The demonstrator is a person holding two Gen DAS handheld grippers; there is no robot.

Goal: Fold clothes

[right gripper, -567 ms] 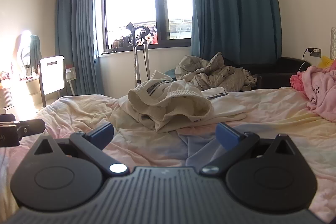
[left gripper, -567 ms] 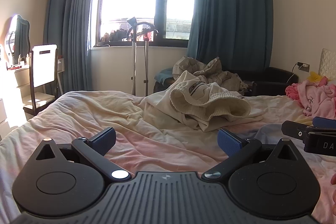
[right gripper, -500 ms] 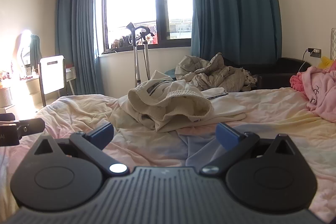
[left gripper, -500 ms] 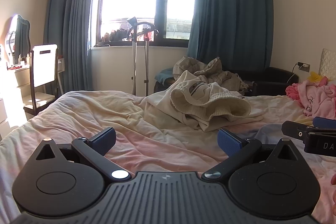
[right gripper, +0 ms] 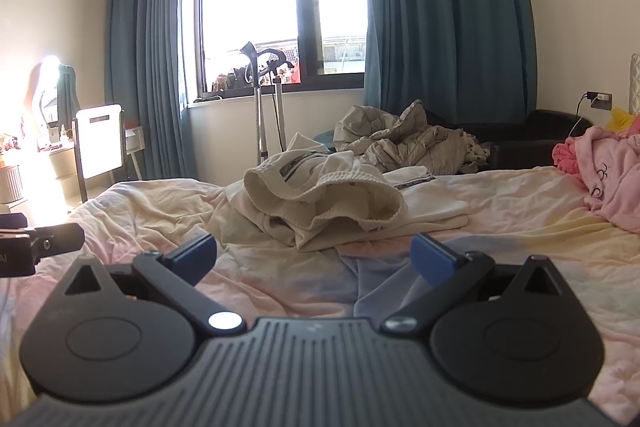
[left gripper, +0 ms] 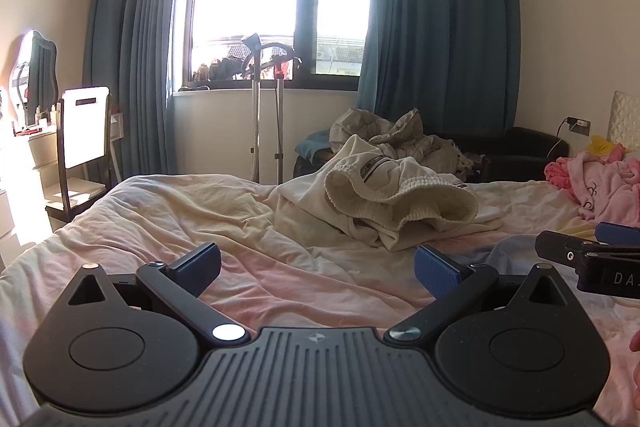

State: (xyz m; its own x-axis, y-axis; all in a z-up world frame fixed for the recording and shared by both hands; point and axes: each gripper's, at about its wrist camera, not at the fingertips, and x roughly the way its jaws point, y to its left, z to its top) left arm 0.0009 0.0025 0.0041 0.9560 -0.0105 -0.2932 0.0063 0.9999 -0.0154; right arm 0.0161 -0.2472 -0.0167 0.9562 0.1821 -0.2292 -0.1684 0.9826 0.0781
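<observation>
The cream sweatshirt [left gripper: 396, 197] is seen crumpled mid-bed [left gripper: 168, 211], straight ahead of both tools. The left gripper [left gripper: 316, 265] and right gripper [right gripper: 314, 259] are held spread, empty, about equally near.

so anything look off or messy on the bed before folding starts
Only what you'd expect: the cream garment lies crumpled mid-bed, and pink clothing is heaped at the right edge. Nothing looks spilled or damaged. Both grippers, left and right, are open and empty.
</observation>
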